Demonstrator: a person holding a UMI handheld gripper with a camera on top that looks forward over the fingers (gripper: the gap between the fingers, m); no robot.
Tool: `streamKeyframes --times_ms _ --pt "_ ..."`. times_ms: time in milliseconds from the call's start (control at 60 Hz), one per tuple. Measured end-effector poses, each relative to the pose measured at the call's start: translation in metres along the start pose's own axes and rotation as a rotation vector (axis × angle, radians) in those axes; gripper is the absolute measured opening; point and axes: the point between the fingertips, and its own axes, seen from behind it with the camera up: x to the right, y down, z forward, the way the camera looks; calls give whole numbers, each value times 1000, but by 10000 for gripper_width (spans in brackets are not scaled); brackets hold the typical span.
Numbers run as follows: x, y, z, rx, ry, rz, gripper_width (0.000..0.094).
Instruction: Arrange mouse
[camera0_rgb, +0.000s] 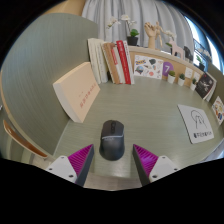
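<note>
A dark grey computer mouse (112, 138) lies on the pale green table (150, 125), just ahead of my fingers and reaching down between their tips. My gripper (113, 162) is open, its magenta pads (80, 160) on either side with a clear gap to the mouse on each side. Nothing is held.
A light wooden board or box (75, 90) leans to the left beyond the mouse. Several upright books (112, 62) stand at the back, with a shelf of small items (160, 68) to their right. A white card (197, 122) lies on the right.
</note>
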Motion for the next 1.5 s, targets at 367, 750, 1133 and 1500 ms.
streamKeyframes --times_ms 367,750,1133,1500 --pt "-10 -18 44 -85 25 6 677" --pt "0 -23 46 -34 58 23 320" --pt "63 -128 10 83 80 -34 308" --pt "294 -247 -65 323 243 -20 306"
